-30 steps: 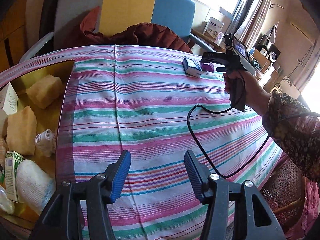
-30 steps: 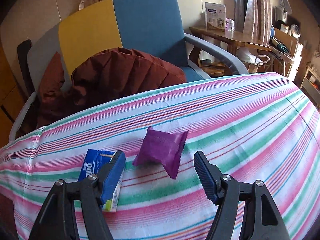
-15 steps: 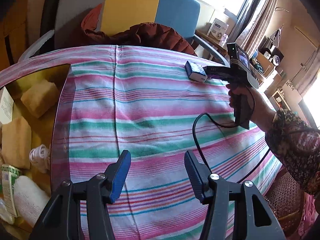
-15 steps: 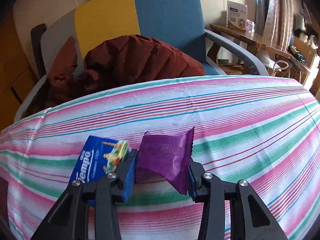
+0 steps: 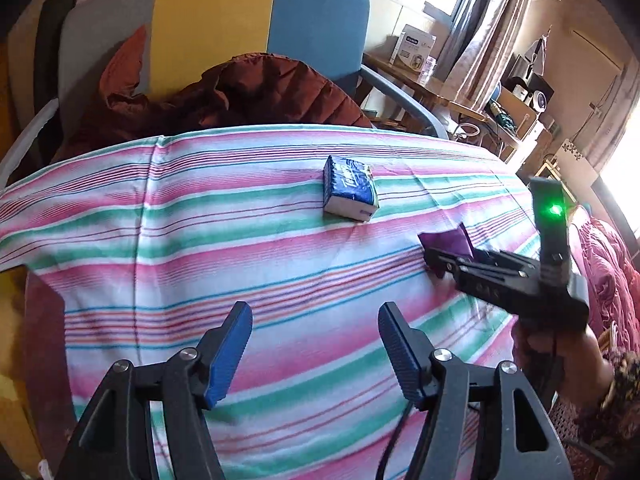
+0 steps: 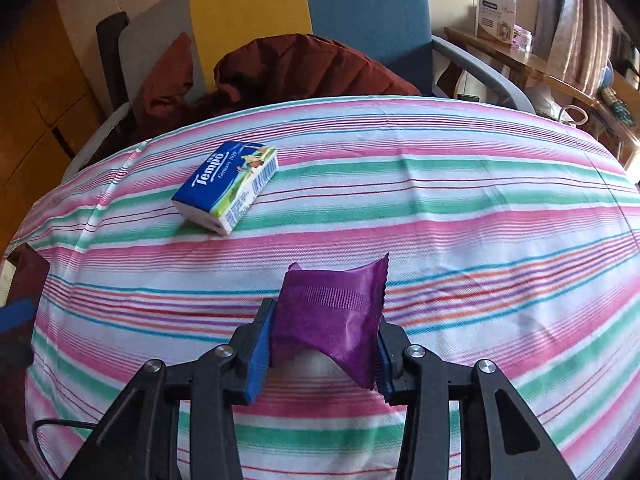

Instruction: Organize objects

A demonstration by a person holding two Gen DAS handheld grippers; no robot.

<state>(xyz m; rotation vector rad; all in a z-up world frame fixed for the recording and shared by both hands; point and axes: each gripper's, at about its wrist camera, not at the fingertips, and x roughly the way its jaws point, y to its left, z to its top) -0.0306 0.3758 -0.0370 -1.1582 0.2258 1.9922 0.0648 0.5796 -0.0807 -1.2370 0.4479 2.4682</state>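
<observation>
Left gripper (image 5: 314,354) opening, empty; right gripper (image 6: 323,344) clamped, holding.

The purple packet (image 6: 336,320) hides its sides behind the pads of the right gripper (image 6: 324,344); from the left wrist only a corner (image 5: 446,242) shows past that gripper. The box (image 6: 494,12) far beyond the jaws carries print too small to read.

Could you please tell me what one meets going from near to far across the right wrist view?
Right hand-held gripper → purple packet → tissue pack → brown jacket → armchair.
</observation>
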